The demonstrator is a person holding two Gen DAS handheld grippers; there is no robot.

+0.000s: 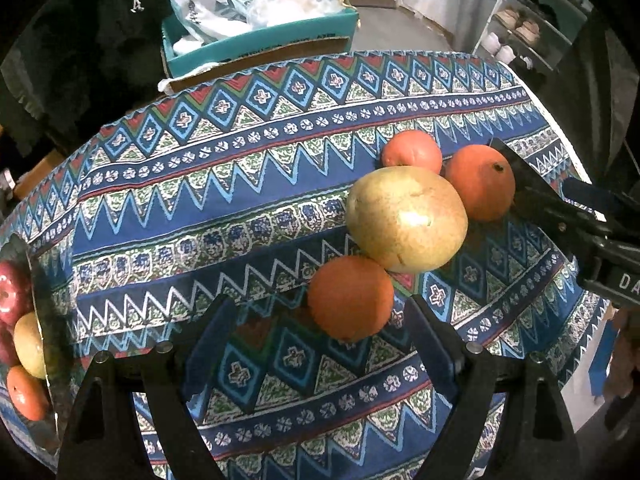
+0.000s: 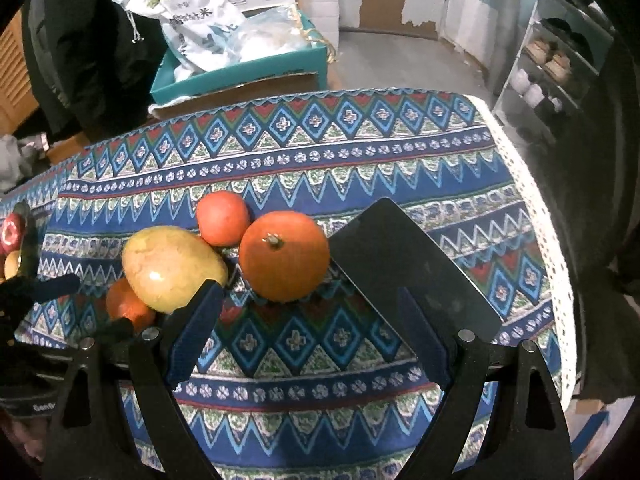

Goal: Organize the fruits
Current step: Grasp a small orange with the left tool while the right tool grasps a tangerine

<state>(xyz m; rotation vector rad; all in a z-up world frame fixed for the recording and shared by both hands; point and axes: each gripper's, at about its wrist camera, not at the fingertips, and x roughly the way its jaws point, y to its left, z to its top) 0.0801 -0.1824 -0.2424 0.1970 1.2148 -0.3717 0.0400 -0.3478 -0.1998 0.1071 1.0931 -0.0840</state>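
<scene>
Left wrist view: the left tool (image 1: 320, 320) hovers low over the tabletop (image 1: 240, 184), its fingers spread wide and holding nothing. An orange (image 1: 351, 297) lies just ahead, between the fingertips but nearer the right one, touching neither. Behind it and touching it sits a large yellow pear (image 1: 406, 218). Beyond the pear are a small reddish fruit (image 1: 412, 152) and an orange persimmon (image 1: 480, 184) with a dark stem spot, both pressed against the pear. The right tool (image 1: 560, 208) reaches in from the right edge beside the persimmon. At the far left edge a clear container (image 1: 44, 344) holds a red apple (image 1: 12, 292), a yellow fruit (image 1: 28, 348) and another orange one (image 1: 26, 394). A teal box (image 1: 260, 46) with bags stands past the tabletop's far edge.

Right wrist view: the right tool (image 2: 312, 312) is also spread wide and empty. The persimmon (image 2: 284, 256) sits ahead between its fingertips, stem up, untouched. A flat black card (image 2: 412, 276) lies on the cloth just right of the persimmon, under the right finger. The pear (image 2: 172, 268) sits by the left fingertip; the orange (image 2: 128, 304) is partly hidden behind it. The left tool (image 2: 48, 292) shows at the left edge.
</scene>
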